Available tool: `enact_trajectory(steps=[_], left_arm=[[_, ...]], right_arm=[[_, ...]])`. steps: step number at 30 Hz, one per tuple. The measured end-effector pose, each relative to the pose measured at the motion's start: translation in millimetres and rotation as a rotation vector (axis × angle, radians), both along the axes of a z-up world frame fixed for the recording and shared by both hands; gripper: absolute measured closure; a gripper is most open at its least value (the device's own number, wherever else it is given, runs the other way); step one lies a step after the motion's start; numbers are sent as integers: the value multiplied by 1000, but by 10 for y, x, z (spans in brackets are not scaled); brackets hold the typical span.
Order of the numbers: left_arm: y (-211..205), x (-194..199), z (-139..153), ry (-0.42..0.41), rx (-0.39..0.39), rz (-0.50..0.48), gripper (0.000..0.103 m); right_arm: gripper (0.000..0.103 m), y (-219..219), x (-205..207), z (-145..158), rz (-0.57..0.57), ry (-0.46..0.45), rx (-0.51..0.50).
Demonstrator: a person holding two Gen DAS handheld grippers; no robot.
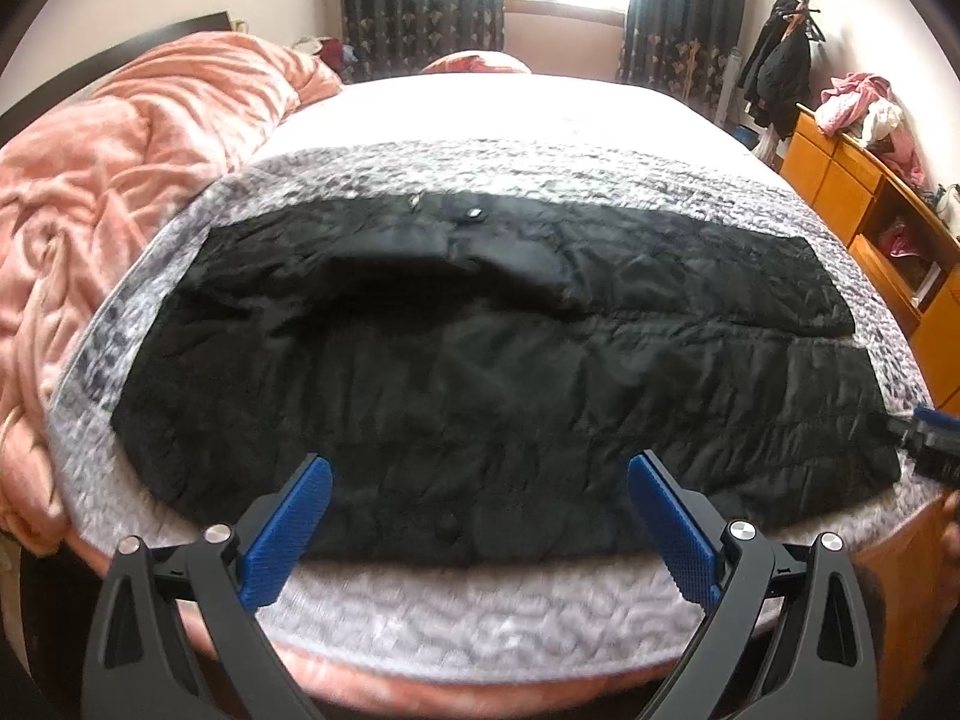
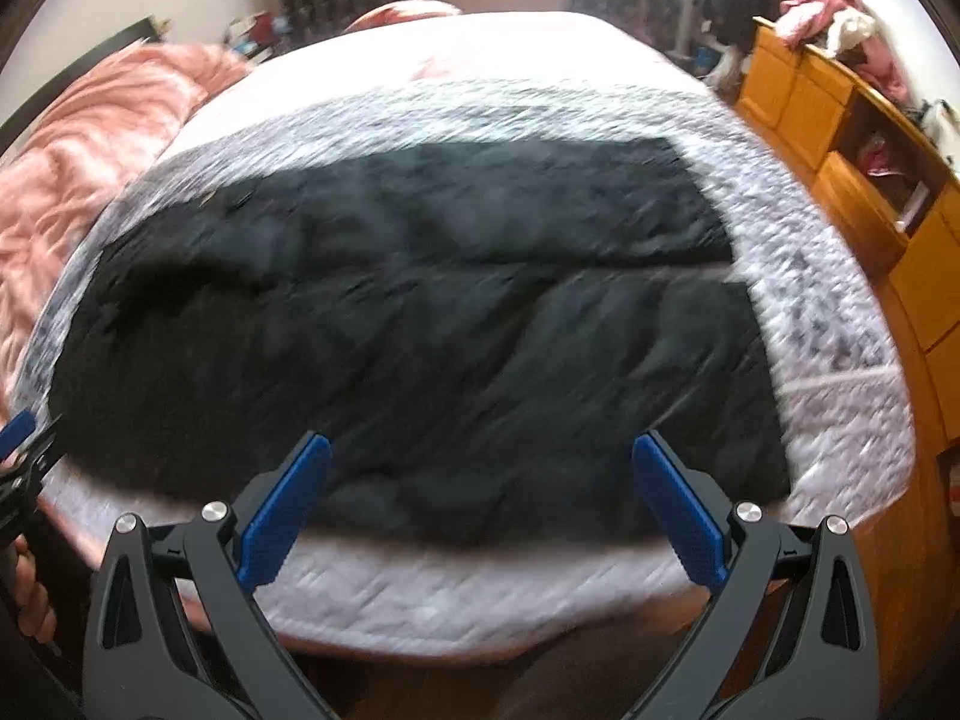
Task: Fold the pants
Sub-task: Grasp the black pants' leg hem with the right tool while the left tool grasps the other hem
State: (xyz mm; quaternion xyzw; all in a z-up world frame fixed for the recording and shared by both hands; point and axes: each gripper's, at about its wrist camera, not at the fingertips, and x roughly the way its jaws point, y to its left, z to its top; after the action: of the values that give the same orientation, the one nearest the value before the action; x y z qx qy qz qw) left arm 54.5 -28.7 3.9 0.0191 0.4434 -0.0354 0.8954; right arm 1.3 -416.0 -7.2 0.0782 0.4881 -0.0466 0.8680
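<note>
Black quilted pants (image 1: 480, 360) lie spread flat across a grey-white patterned bed cover (image 1: 480, 618), waist to the left and both leg ends to the right. The far leg overlaps the near one. My left gripper (image 1: 480, 486) hovers open over the pants' near edge, nothing between its blue pads (image 1: 288, 534). In the right wrist view the same pants (image 2: 420, 324) fill the middle, blurred by motion. My right gripper (image 2: 480, 480) is open above the near edge, empty. The right gripper also shows at the right edge of the left wrist view (image 1: 927, 441), and the left gripper (image 2: 24, 456) at the left edge of the right wrist view.
A crumpled pink duvet (image 1: 120, 180) is heaped on the bed's left side. An orange wooden cabinet (image 1: 870, 228) with clothes piled on top stands along the right. Curtains (image 1: 420, 0) and a bright window are at the far wall. A hand (image 2: 30, 594) holds the left gripper.
</note>
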Motion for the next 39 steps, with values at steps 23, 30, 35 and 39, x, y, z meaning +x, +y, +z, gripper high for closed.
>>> enact_trajectory(steps=[23, 30, 35, 39], left_arm=[[-1416, 1769, -393, 70, -152, -223, 4], [-1500, 1884, -519, 127, -158, -222, 4], [-1652, 1949, -495, 114, -141, -259, 4], [-1796, 2109, -482, 131, -184, -337, 4]], right_arm=[[2, -2651, 2803, -1462, -151, 212, 225], [9, -2557, 2705, -1397, -55, 172, 169], [85, -2493, 2543, -1188, 32, 109, 221], [95, -2379, 2367, -885, 146, -5, 216]])
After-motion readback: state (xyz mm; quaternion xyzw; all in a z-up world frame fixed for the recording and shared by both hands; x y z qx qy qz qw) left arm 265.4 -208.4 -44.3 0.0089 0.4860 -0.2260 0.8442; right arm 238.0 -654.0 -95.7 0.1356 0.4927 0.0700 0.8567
